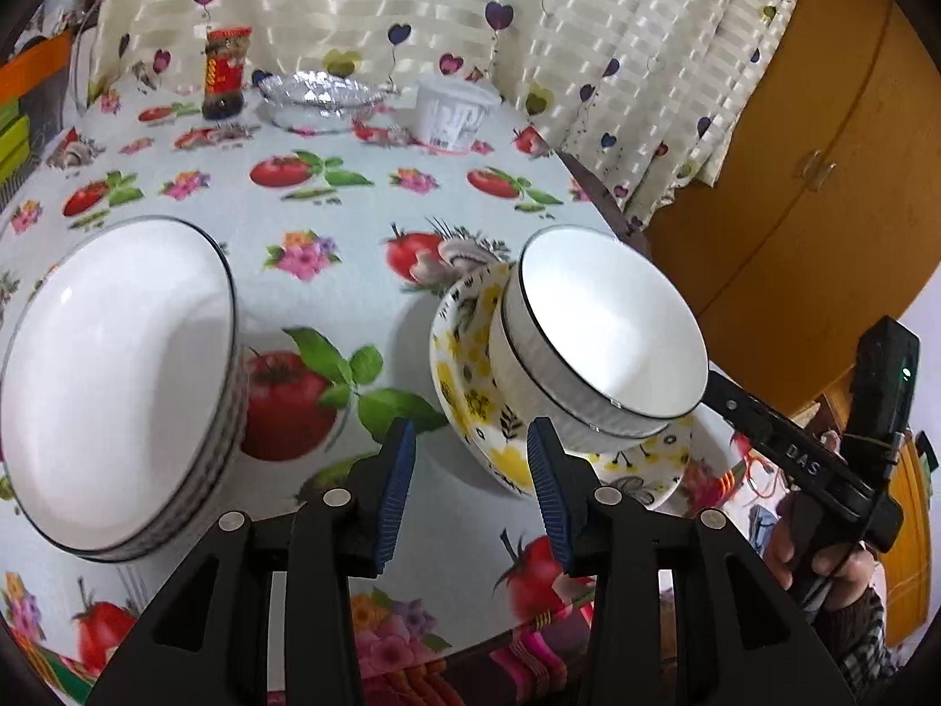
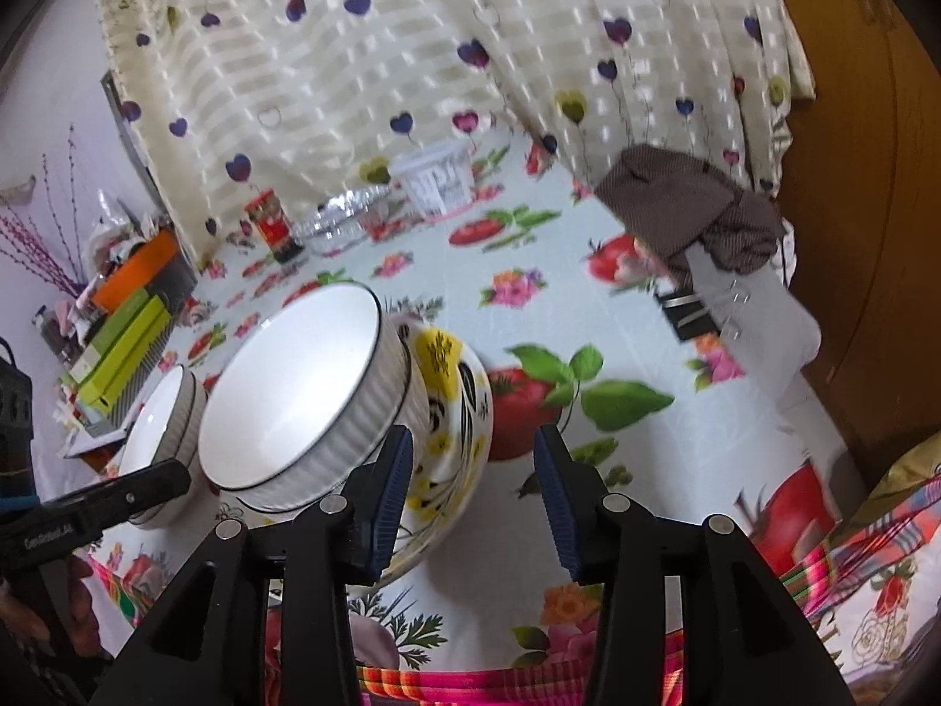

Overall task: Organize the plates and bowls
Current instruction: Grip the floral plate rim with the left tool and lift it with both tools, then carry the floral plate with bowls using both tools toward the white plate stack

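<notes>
A white ribbed bowl (image 1: 611, 341) with a black rim sits in a yellow-flowered plate (image 1: 464, 376) near the table's front edge. Left of it stands a stack of white bowls (image 1: 117, 376). My left gripper (image 1: 470, 470) is open just in front of the plate, with its right pad close to the bowl's side. My right gripper's black finger (image 1: 764, 429) reaches toward the bowl from the right. In the right wrist view my right gripper (image 2: 473, 488) is open, the plate's (image 2: 459, 412) rim lying between its pads, untouched. The bowl (image 2: 294, 400) and the stack (image 2: 159, 429) lie to its left.
At the table's far side stand a red jar (image 1: 226, 73), a glass bowl (image 1: 320, 97) and a white tub (image 1: 456, 112) before a curtain. A wooden cabinet (image 1: 823, 147) is on the right. Green and orange boxes (image 2: 129, 317) and a brown cloth (image 2: 694, 206) sit at the table's sides.
</notes>
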Motion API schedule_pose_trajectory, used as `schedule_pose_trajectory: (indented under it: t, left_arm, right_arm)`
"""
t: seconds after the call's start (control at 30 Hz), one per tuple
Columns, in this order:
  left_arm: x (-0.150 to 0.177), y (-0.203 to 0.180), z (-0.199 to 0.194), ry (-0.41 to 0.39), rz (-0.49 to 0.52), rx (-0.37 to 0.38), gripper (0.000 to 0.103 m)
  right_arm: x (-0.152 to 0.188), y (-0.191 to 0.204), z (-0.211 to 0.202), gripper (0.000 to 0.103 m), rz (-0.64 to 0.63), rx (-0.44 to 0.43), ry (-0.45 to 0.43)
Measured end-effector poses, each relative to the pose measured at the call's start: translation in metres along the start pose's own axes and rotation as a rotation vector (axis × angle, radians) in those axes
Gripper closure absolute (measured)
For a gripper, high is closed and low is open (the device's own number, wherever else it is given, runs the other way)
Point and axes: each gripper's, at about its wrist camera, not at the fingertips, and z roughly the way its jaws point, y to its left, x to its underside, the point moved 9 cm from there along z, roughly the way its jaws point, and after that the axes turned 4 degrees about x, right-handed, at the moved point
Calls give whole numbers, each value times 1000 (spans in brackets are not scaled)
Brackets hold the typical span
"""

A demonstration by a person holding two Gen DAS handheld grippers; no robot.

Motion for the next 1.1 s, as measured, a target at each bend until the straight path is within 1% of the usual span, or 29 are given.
schedule_pose_trajectory:
  t: [0.13,0.23,0.37,0.43,0.5,0.53,0.63,0.77,0.93,1.03,1.1]
  left_arm:
    - [4,-2,10,25,-12,-4,62]
    - [5,1,15,35,-27,-18,62]
    - [6,-2,19,44,-29,-8,62]
    - [6,-2,23,50,-33,-5,62]
    - [6,-2,26,56,-40,-1,62]
    - [6,-2,27,59,-43,2,62]
    - [5,-3,30,63,-41,3,62]
    - [3,-4,33,62,-37,4,62]
    - [4,-6,40,71,-29,1,62]
    - [4,-9,44,79,-25,7,62]
    - [4,-12,49,86,-21,14,62]
  right_arm:
    - [4,-2,16,60,-6,20,47]
    - [5,-3,28,60,10,13,82]
    - [6,-4,37,61,18,7,107]
    - [7,-3,41,71,16,-4,120]
    - [8,-4,44,78,16,-10,128]
    - [8,-3,44,80,25,-29,128]
    - [7,0,44,90,46,-79,136]
    - [3,-1,44,92,33,-42,124]
    - [-2,-16,38,94,26,21,96]
    - [-2,-27,34,94,51,21,96]
    - [-2,-32,31,94,50,39,87]
